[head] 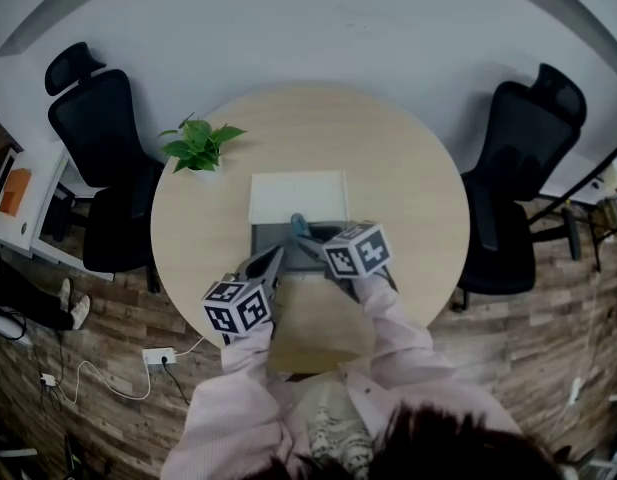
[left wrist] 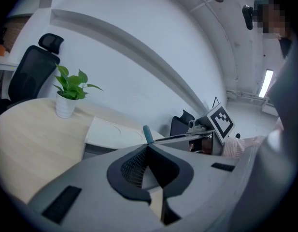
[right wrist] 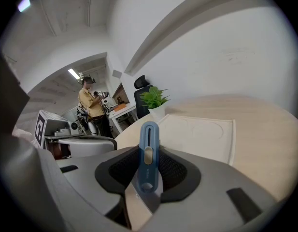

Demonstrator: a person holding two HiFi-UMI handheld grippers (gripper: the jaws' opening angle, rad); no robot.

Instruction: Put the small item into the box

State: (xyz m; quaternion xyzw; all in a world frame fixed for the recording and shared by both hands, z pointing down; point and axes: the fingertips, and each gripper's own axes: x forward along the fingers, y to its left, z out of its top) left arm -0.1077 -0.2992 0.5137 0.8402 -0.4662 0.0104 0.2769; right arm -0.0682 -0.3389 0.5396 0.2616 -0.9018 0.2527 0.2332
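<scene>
Closest to you, your right gripper (right wrist: 149, 153) has its fingers closed on the blue utility knife (right wrist: 149, 129). The pads press its 2 flat sides low on the handle, so most of the body and the slider stand clear beyond the fingertips. That knife is the small item. In the head view it hangs over the open grey box (head: 260, 238), its tip pointing away from you toward the white lid (head: 298, 197) lying flat just behind the box.

To finish this well, I judge you should lower the knife until it is well inside the grey walls before you part the fingers. Released from this height, the slim handle may bounce or land across the rim. Tilt it flatter so it settles along the box floor rather than dropping end first.

Your left gripper (left wrist: 149, 148) has its fingers brought together, tips meeting, and I can make out nothing held in them. It sits by the box's near-left corner; whether it touches, I cannot tell. Leave it clear of the drop path.

Both forearms, in pale pink sleeves (head: 398, 328), reach forward from your chest over a tan sheet (head: 318, 328) at the near edge of the round desk (head: 408, 178). They converge, the right gripper angled in from the right and the left from the left. Farther out stands a potted plant (head: 200, 148).
</scene>
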